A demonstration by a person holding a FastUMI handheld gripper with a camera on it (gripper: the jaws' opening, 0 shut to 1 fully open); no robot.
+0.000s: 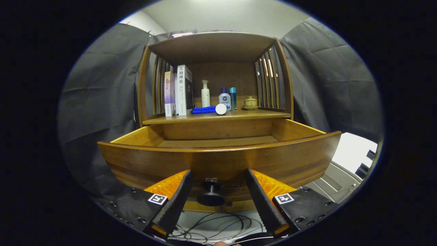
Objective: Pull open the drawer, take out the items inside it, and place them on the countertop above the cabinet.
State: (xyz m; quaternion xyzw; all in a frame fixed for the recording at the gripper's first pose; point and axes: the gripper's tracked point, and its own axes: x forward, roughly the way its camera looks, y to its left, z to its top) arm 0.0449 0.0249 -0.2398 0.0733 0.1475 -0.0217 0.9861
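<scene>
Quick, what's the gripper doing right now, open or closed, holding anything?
Gripper: open, holding nothing; its fingers flank the drawer knob without pressing on it.

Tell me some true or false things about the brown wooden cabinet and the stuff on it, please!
1. The wooden drawer is pulled out. True.
2. The gripper squeezes the round dark drawer knob. False: the fingers are open, with the knob between them and untouched.
3. A folded blue cloth lies on the wooden countertop beside a round white jar. True.
4. The upright books stand at the right end of the countertop. False: they stand at the left end; a small lidded teacup sits on the right.
5. The white pump bottle lies on its side. False: it is upright.
</scene>
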